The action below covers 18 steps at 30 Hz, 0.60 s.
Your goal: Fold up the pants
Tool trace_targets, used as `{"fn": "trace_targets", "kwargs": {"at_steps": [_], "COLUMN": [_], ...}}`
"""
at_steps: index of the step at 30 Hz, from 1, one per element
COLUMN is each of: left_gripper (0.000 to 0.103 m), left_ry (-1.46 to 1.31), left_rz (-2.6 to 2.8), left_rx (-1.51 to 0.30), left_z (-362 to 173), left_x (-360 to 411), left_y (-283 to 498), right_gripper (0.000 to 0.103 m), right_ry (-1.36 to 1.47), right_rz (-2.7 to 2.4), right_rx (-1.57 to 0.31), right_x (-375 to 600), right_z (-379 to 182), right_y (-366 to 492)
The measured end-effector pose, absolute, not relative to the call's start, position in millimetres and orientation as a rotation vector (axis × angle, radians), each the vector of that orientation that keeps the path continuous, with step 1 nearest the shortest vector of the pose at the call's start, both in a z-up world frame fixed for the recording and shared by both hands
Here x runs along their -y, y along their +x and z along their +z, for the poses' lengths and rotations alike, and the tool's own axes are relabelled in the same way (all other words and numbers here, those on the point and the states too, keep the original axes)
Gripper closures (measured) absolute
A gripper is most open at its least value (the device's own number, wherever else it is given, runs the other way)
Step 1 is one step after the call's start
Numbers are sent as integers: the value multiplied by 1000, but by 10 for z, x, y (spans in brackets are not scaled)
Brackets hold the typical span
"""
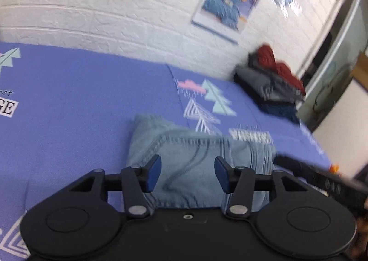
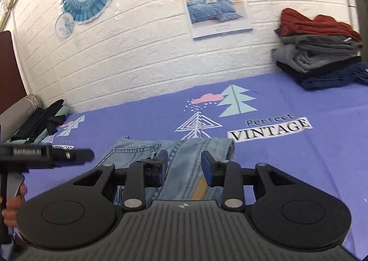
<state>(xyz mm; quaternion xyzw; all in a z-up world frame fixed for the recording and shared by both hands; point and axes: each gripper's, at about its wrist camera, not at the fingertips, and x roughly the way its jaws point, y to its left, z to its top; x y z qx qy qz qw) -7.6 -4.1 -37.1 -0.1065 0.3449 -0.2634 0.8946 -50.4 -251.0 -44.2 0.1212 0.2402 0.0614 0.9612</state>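
Light blue denim pants [image 1: 195,159] lie folded into a compact bundle on the purple bed sheet [image 1: 80,104]. My left gripper [image 1: 187,174] is open just above the bundle, holding nothing. In the right wrist view the pants [image 2: 184,159] lie right in front, with a folded leg on top. My right gripper [image 2: 184,167] is open over that leg and holds nothing. The left gripper [image 2: 69,156] shows at the left edge, held by a hand.
A stack of folded clothes [image 2: 322,53], red on top, stands at the back right by the white brick wall [image 2: 138,53]; it also shows in the left wrist view [image 1: 271,81]. Dark clothes [image 2: 41,120] lie at the back left near the headboard.
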Motion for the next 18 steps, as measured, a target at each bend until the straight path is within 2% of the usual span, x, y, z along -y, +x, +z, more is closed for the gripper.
{"fn": "trace_targets", "kwargs": {"at_steps": [1, 4, 7, 9, 10, 11, 15, 18], "left_gripper": [34, 33, 29, 17, 6, 0, 2, 11], "left_ry": [-196, -111, -163, -277, -317, -341, -412, -481], "left_rz": [-545, -538, -546, -542, -529, -506, -520, -557], "left_rx": [-740, -738, -763, -769, -753, -738, -850, -945], "left_z": [-464, -739, -620, -475, -410, -360, -477, -686], "left_x": [100, 196, 141, -53, -158, -265, -531, -596], "left_y": [-96, -184, -133, -50, -17, 21, 293, 455], "right_gripper": [43, 42, 41, 23, 0, 0, 0, 0], "right_ry": [247, 177, 190, 271, 311, 332, 410, 528], "right_rz": [134, 132, 130, 155, 155, 146, 166, 171], "right_rx": [-505, -633, -623, -605, -596, -593, -690, -767], "right_x": [2484, 2368, 2383, 2501, 2571, 2629, 2787, 2835], "right_z": [-497, -763, -733, -601, -556, -527, -628, -840], "right_y": [-444, -231, -274, -427, -518, -610, -818, -832]}}
